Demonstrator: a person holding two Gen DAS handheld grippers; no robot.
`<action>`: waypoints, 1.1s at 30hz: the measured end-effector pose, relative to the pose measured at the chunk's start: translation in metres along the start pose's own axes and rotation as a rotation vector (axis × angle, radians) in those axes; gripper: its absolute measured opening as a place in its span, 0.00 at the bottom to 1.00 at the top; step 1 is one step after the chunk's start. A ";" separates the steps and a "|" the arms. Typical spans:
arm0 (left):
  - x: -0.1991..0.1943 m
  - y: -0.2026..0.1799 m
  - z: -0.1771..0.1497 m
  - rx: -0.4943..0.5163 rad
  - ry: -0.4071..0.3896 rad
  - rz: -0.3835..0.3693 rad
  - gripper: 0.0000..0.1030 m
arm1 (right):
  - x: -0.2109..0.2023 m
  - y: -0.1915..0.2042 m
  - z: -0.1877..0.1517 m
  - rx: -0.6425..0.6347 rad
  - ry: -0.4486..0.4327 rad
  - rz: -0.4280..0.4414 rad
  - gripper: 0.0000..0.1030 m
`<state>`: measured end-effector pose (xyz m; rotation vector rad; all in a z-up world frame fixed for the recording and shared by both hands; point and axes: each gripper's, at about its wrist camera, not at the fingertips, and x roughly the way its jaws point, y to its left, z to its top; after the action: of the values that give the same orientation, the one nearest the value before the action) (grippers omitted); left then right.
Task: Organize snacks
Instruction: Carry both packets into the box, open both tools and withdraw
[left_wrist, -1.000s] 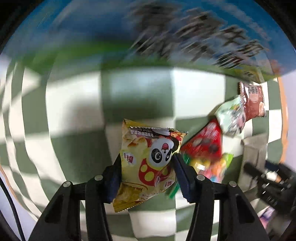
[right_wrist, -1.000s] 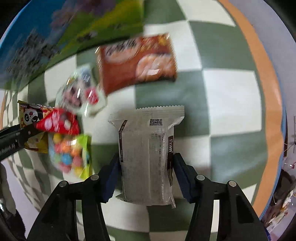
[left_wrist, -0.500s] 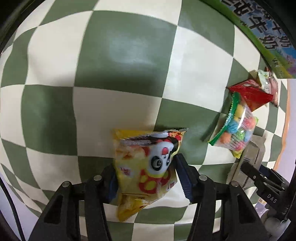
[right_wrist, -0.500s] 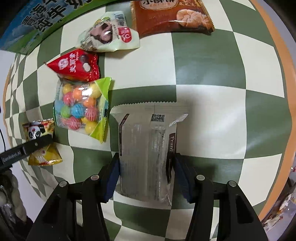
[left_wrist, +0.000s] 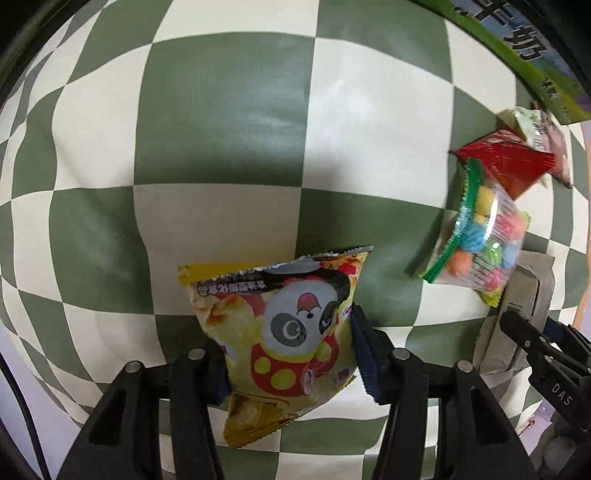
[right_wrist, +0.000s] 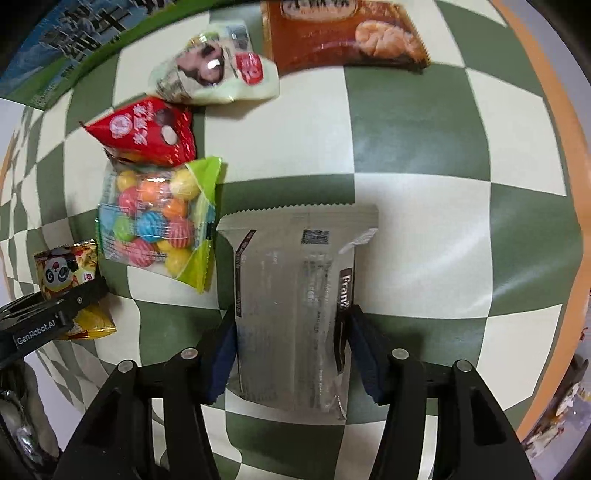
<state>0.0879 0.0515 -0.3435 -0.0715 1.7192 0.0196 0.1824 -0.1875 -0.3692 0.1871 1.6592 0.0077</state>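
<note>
Currently left gripper pinches yellow panda-print snack bag at lower centre; right gripper pinches grey foil packet.

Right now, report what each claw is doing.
Left claw: closed on the yellow panda snack bag.
Right claw: closed on the grey Franzzi packet.

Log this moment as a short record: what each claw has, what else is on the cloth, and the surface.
left claw: shut on yellow panda snack bag
right claw: shut on grey wafer packet
loose on cloth: candy ball bag, red triangular pack, pale green pouch, brown pastry packet
surface: green-and-cream checkered cloth
far edge: blue-green carton
</note>
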 end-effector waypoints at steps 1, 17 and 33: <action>-0.005 0.001 0.001 0.005 -0.001 -0.012 0.47 | -0.003 0.001 -0.004 0.002 -0.005 0.005 0.56; -0.174 -0.019 0.044 0.072 -0.156 -0.290 0.46 | -0.141 0.021 0.016 0.011 -0.214 0.271 0.56; -0.238 -0.013 0.238 0.075 -0.269 -0.141 0.46 | -0.211 0.035 0.218 -0.028 -0.428 0.156 0.56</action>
<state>0.3586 0.0603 -0.1438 -0.1282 1.4413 -0.1345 0.4204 -0.2027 -0.1778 0.2759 1.2150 0.1027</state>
